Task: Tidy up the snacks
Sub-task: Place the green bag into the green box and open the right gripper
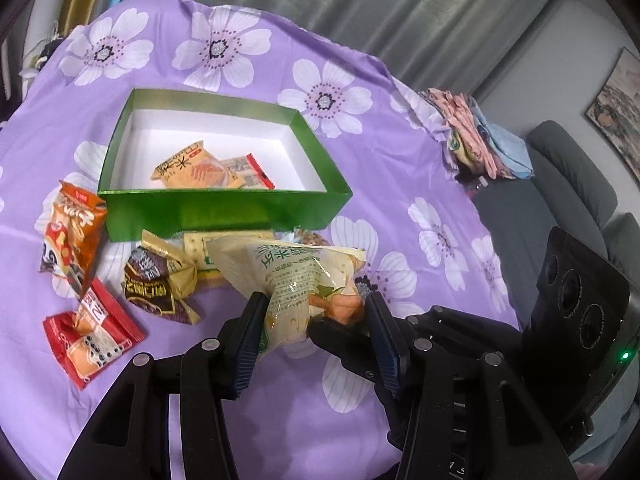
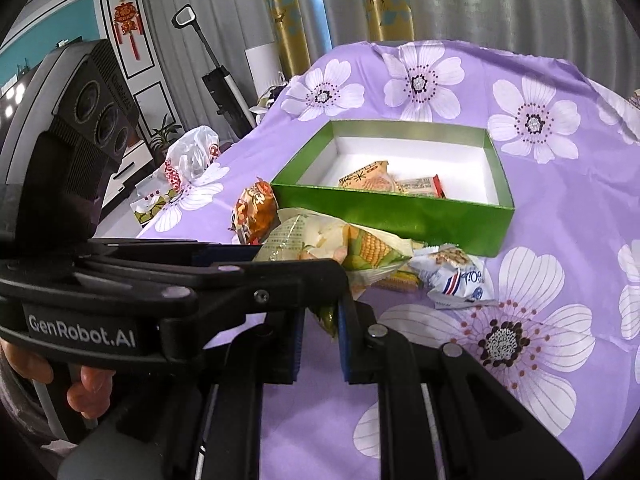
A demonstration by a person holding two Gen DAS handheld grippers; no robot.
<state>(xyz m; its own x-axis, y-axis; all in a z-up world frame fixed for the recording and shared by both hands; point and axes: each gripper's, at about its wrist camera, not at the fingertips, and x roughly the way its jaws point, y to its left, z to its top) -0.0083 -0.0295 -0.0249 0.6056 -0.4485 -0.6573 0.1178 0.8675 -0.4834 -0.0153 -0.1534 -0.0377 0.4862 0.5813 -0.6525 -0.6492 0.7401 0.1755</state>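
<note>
A pale yellow corn snack bag (image 1: pixel 304 280) hangs above the purple flowered cloth. My left gripper (image 1: pixel 316 312) stands open around its near end, and a black finger of the right gripper reaches in from the right onto the same end. In the right wrist view the bag (image 2: pixel 344 248) has its green corner pinched between my right gripper's (image 2: pixel 320 332) blue pads, with the left gripper crossing in front. The green box (image 1: pixel 224 208) behind holds two snack packets (image 1: pixel 200 168); it also shows in the right wrist view (image 2: pixel 400 212).
Left of the bag lie an orange packet (image 1: pixel 72 232), a red packet (image 1: pixel 88 332) and a brown packet (image 1: pixel 160 280). A white-blue packet (image 2: pixel 456 276) lies right of it. Folded cloths (image 1: pixel 480 140) sit at the table's right edge, a plastic bag (image 2: pixel 188 168) at its left.
</note>
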